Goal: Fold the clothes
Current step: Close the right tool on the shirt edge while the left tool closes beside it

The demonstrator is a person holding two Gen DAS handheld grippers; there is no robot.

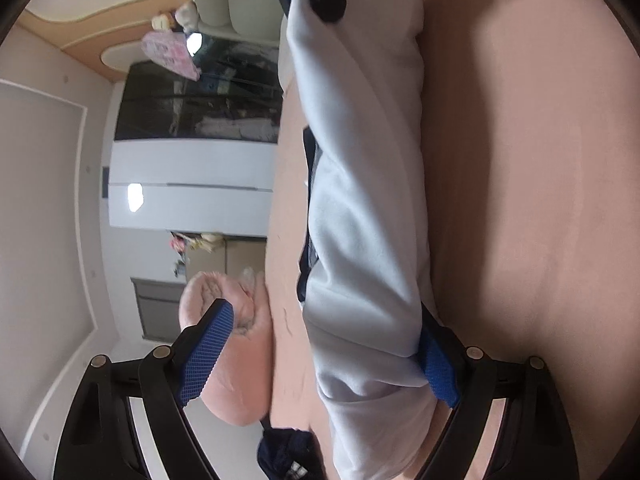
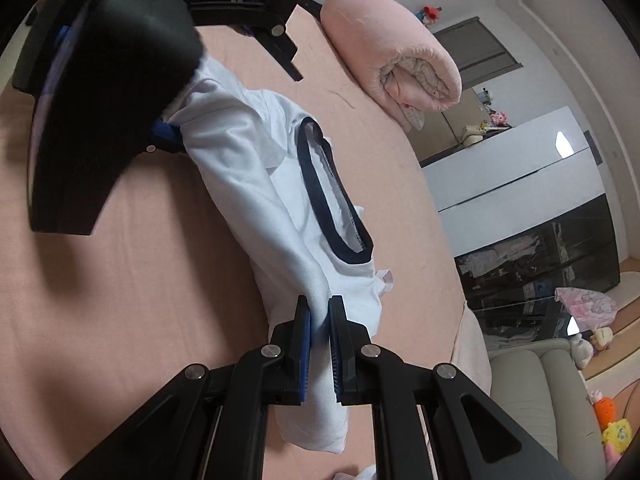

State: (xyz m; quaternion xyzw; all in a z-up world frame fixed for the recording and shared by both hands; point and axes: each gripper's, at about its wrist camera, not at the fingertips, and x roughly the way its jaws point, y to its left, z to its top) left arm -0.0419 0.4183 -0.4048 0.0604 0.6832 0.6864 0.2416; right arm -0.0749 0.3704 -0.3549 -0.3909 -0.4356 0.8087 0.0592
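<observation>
While right fingers point(image 2: 319, 344) pinch the white shirt point(image 2: 256, 168), left fingers point(image 1: 320, 356) spread wide, shirt touching one pad.

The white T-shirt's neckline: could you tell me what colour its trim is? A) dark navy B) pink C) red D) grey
A: the white T-shirt has a dark navy band around its collar, seen in the right wrist view above the right tool clamping it.

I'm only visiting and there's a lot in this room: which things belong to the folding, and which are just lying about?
In the job:
white shirt
right gripper
left gripper
pink bed

Lying about:
rolled pink blanket
soft toys
sofa
dark cabinet
</observation>
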